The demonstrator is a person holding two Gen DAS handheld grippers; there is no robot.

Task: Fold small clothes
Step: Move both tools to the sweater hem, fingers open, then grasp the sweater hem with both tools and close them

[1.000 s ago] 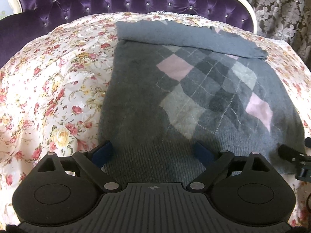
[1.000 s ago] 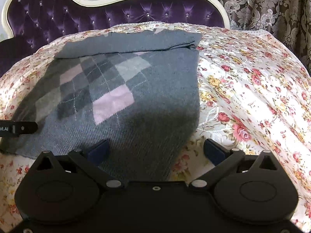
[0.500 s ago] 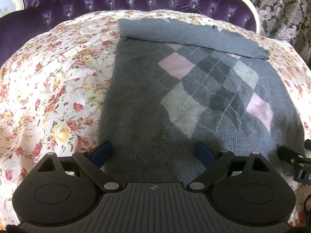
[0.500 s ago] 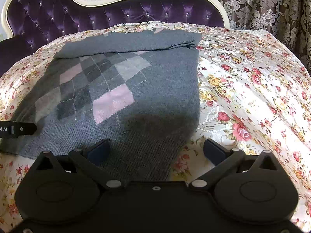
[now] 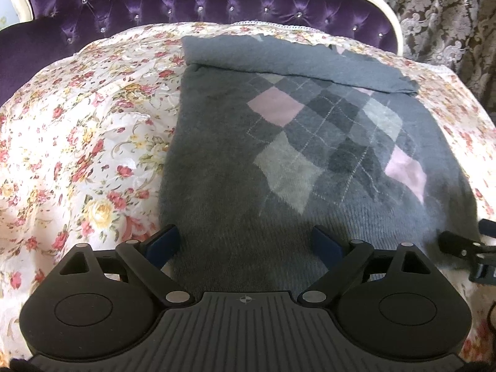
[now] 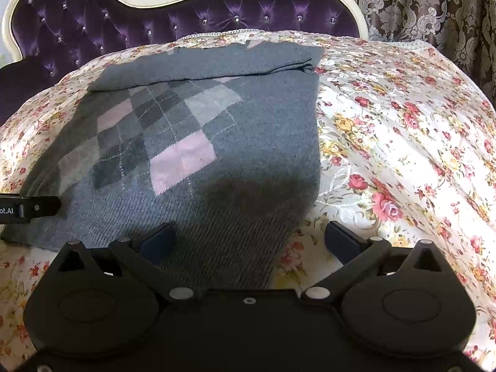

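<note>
A grey argyle sweater (image 5: pixel 279 161) with pink and light grey diamonds lies flat on a floral bedspread (image 5: pixel 77 142), its far part folded over into a grey band. It also shows in the right wrist view (image 6: pixel 201 155). My left gripper (image 5: pixel 245 243) is open and empty, low over the sweater's near left hem. My right gripper (image 6: pixel 251 241) is open and empty over the near right corner of the hem. Each gripper's tip shows at the edge of the other's view.
A purple tufted headboard (image 5: pixel 186 3) with a cream frame stands behind the bed; it also shows in the right wrist view (image 6: pixel 217 15). Patterned brown curtains (image 6: pixel 418 3) hang at the back right. The floral bedspread (image 6: pixel 403 155) spreads out on both sides of the sweater.
Both grippers have shifted very slightly over the near hem; the left view has tilted down a little. The sweater has not moved.
</note>
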